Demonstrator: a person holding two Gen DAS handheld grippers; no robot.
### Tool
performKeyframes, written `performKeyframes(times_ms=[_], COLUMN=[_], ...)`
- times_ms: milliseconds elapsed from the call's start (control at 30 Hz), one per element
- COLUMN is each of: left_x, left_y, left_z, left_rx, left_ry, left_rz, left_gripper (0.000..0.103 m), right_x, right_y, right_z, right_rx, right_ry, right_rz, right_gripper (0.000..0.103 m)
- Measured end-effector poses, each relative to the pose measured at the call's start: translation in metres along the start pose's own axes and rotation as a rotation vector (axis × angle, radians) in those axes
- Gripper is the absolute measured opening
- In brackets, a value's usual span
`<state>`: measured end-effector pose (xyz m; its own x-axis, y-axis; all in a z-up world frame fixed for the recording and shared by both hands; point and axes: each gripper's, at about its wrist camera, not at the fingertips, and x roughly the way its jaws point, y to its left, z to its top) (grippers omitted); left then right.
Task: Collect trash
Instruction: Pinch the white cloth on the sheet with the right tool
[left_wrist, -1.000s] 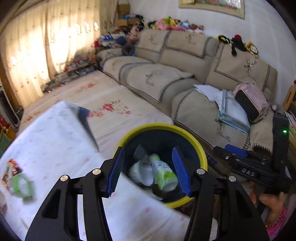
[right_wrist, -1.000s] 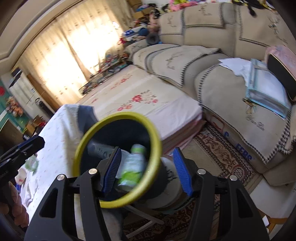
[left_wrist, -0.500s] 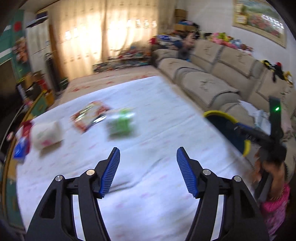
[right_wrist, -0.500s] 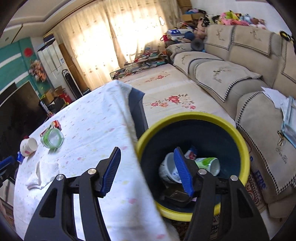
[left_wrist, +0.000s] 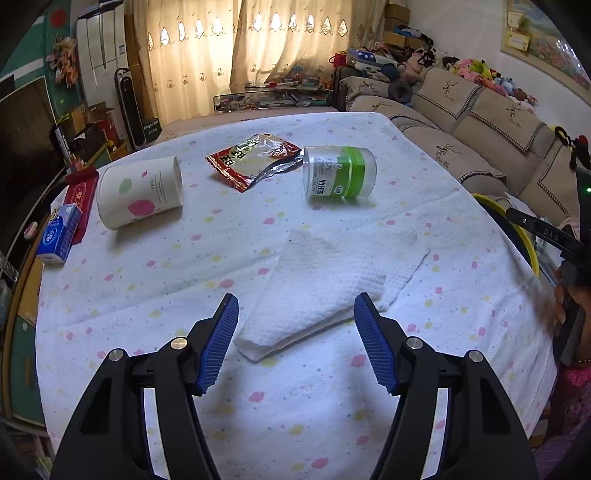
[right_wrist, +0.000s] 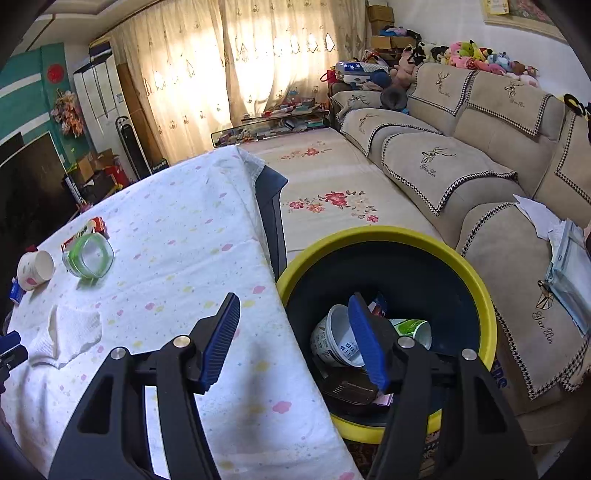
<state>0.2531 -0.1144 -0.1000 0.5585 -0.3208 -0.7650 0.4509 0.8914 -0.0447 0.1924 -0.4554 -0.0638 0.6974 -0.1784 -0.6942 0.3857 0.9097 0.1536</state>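
Left wrist view shows spread, empty left tongs (left_wrist: 293, 338) facing the folded white paper towel (left_wrist: 328, 291), probably the next pick, needing a low pinch.

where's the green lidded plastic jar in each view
Left wrist: green-lidded jar lies on its side right of upper centre on the tablecloth, beside the red snack wrapper.
Right wrist: the jar sits at far left, its mouth toward the camera.
Shared landmark: the white paper towel, nearer the cameras than the jar.
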Motion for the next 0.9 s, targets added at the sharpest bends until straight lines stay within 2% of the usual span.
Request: performKeyframes(times_ms=[200, 367, 500, 567, 667, 800, 900], left_x=[-0.004, -0.014, -0.029, -0.038, -0.047, -0.049, -0.049], left_y=[0.012, 0.035, 0.058, 0.071, 0.088, 0.097, 0.097], left_z=[-0.002, -0.004, -0.007, -0.009, -0.014, -0.017, -0.018], left_rx=[-0.050, -0.129, -0.207, -0.255, -0.316, -0.342, -0.345], left_ry=[-0.038, -0.115, -0.191, -0.236, -0.277, -0.282, -0.286], left_rz=[-0.027, -0.031, 0.013, 0.037, 0.062, 0.087, 0.085], left_gripper=[0.065, 0.065, 0.066, 0.070, 0.071, 0.071, 0.071], right_x=[0.005, 0.010, 0.016, 0.016, 0.017, 0.026, 0.031], right_y=[0.021, 0.080, 0.141, 0.170, 0.206, 0.247, 0.260], right_z=[0.003, 0.013, 0.013, 0.009, 0.001, -0.013, -0.025], right_rx=[-0.064, -0.182, -0.292, -0.349, -0.418, -0.517, -0.545], right_ry=[0.022, 0.088, 0.170, 0.195, 0.225, 0.265, 0.299], right_rz=[0.017, 0.178, 0.328, 0.370, 0.421, 0.414, 0.398], right_gripper=[0.059, 0.059, 0.059, 0.059, 0.059, 0.059, 0.061])
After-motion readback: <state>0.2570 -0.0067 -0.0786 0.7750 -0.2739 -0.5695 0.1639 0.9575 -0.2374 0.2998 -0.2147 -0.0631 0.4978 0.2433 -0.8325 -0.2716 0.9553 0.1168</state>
